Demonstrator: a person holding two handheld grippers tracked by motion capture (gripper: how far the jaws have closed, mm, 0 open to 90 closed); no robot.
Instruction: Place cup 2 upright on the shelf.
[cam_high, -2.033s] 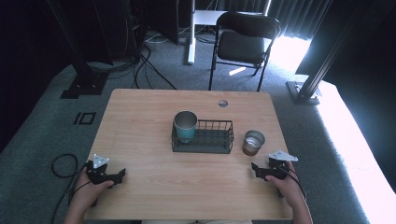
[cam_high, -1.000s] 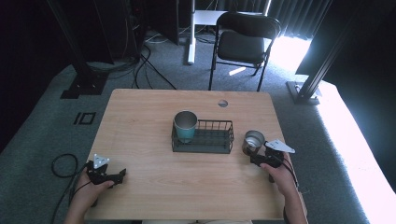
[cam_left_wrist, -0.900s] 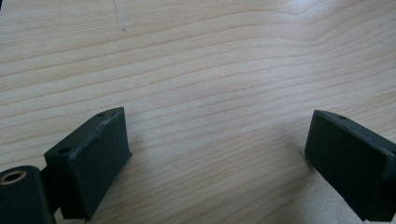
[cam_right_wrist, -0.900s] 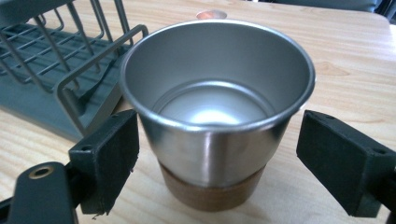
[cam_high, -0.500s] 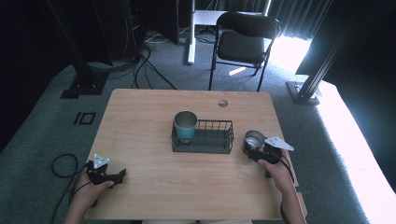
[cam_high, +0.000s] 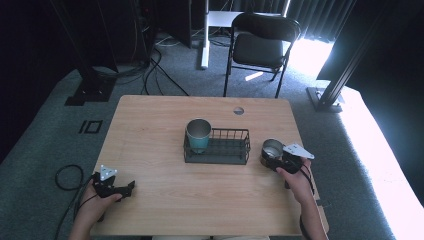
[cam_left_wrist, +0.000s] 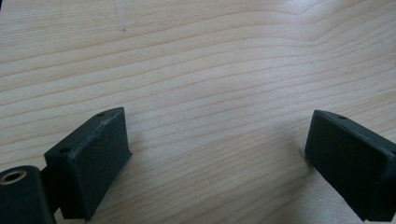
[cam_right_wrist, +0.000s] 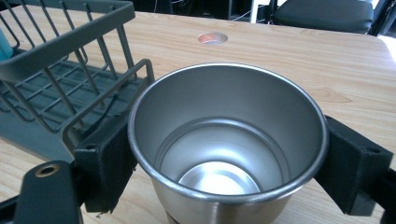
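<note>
A wire rack (cam_high: 217, 147) stands at the middle of the table (cam_high: 160, 120), and a tumbler (cam_high: 198, 134) stands upright in the rack's left end. Just right of the rack a steel cup (cam_high: 272, 149) stands upright on the table, between the jaws of the right gripper (cam_high: 280, 159). The left gripper (cam_high: 117, 189) lies near the table's front left corner, well apart from the rack, and a folding chair (cam_high: 262, 42) stands on the floor behind the table.

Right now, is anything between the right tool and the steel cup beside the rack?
Nothing visible: the right tool has a jaw on each side of the steel cup, beside the wire rack.
</note>
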